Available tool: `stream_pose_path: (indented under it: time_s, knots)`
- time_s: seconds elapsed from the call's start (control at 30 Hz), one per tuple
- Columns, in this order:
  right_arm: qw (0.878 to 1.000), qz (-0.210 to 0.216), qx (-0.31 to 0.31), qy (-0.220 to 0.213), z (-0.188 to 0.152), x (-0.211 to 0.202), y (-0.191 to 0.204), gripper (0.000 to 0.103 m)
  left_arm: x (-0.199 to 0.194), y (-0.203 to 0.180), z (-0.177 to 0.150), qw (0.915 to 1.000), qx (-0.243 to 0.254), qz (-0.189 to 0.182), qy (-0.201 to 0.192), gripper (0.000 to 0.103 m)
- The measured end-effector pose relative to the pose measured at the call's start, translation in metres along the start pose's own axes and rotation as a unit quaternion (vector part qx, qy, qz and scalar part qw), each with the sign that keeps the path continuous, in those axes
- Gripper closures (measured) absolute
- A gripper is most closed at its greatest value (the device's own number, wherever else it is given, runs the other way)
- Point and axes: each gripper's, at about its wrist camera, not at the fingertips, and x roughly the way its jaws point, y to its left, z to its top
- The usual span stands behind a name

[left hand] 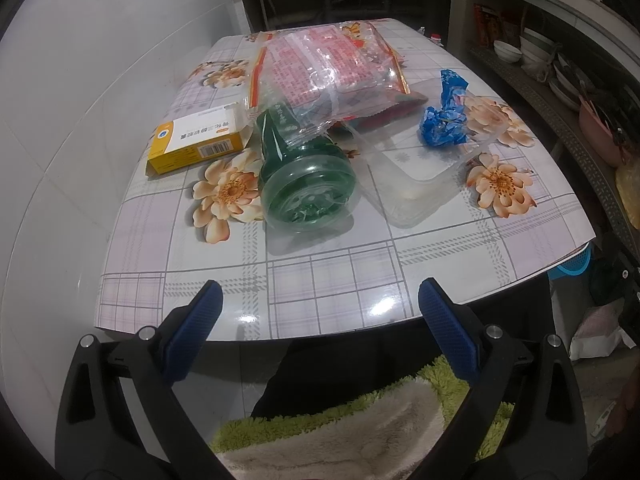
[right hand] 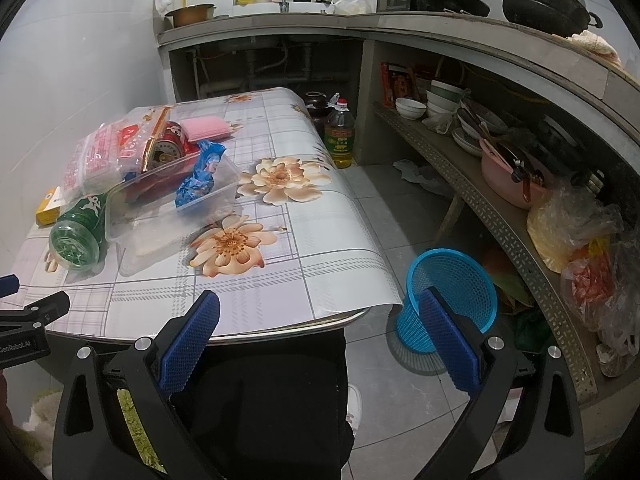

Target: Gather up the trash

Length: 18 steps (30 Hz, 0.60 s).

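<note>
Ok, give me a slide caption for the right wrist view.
Open right gripper hangs before the floral table of trash, with the blue basket on the floor alongside.

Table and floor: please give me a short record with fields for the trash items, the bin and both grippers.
table: floral cover, trash grouped at its left part
bottle: green, lying on its side, base toward the camera
box: yellow, left of the bottle
bag: clear with red print, draped over the bottle's neck
tub: clear, blue wrapper inside
can: red, behind the tub
bin: blue basket, on the floor right of the table
left gripper: jaws open, empty
right gripper: jaws open, empty
</note>
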Motion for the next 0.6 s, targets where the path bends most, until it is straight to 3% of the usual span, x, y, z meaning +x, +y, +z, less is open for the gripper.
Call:
stream_pose_path:
  time_s: [0.6]
  knots:
    - [1.0,-0.001,-0.001,0.001,0.0011,0.0005,0.0045,0.006,0.0031,0.0043,-0.0013,1.0,-0.003,-0.004,0.003,0.009]
